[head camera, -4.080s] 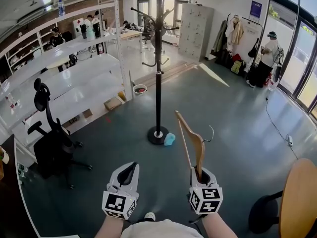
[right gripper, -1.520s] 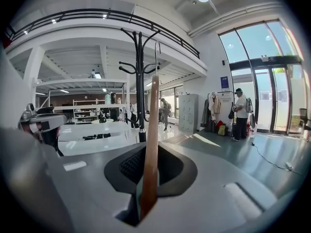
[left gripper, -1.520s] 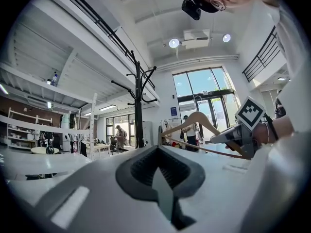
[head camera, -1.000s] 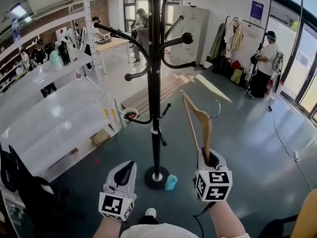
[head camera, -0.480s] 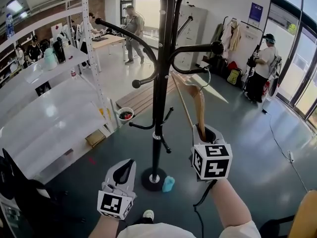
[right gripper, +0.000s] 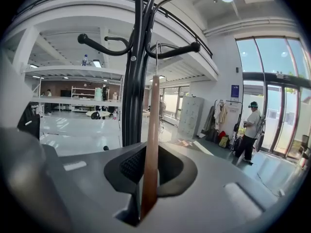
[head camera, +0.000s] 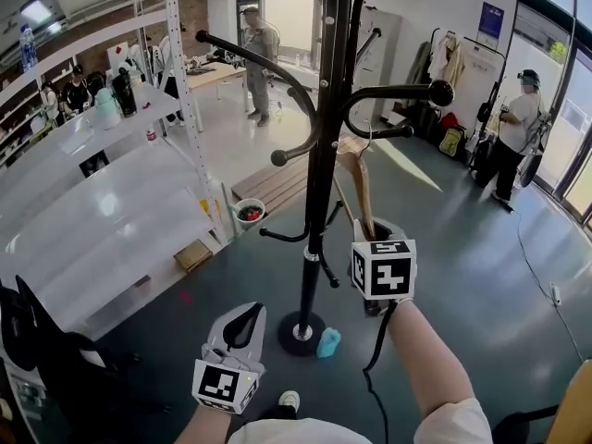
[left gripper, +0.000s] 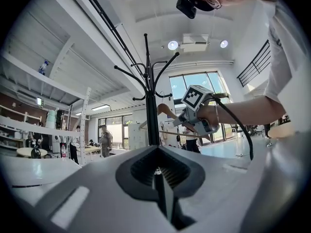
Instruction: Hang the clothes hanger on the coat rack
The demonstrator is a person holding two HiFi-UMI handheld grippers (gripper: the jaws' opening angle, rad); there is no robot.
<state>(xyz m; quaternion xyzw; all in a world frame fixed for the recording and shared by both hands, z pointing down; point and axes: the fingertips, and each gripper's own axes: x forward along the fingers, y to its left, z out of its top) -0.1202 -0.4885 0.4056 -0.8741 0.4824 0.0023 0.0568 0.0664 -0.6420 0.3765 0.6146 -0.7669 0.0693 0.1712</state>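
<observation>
The black coat rack [head camera: 320,155] stands right in front of me, its curved arms spreading overhead. My right gripper [head camera: 370,233] is raised beside the pole, shut on the lower end of the wooden clothes hanger [head camera: 358,185]. The hanger points up, and its wire hook [head camera: 371,137] is level with a knobbed arm [head camera: 398,93] of the rack. In the right gripper view the hanger [right gripper: 151,130] runs up between the jaws and its hook [right gripper: 157,50] meets the arm [right gripper: 177,50]; whether it rests on it is unclear. My left gripper [head camera: 244,324] hangs low near the rack's base [head camera: 301,334], shut and empty.
White shelving [head camera: 92,202] fills the left side, with a black office chair [head camera: 37,340] at the lower left. A small blue object [head camera: 326,342] lies by the rack's base and a round bin [head camera: 248,213] stands behind it. People stand at the back and far right [head camera: 513,137].
My right gripper has lifted the hanger higher and brought its hook up to the rack's knobbed arm. I have stepped closer to the rack. The left gripper stays low.
</observation>
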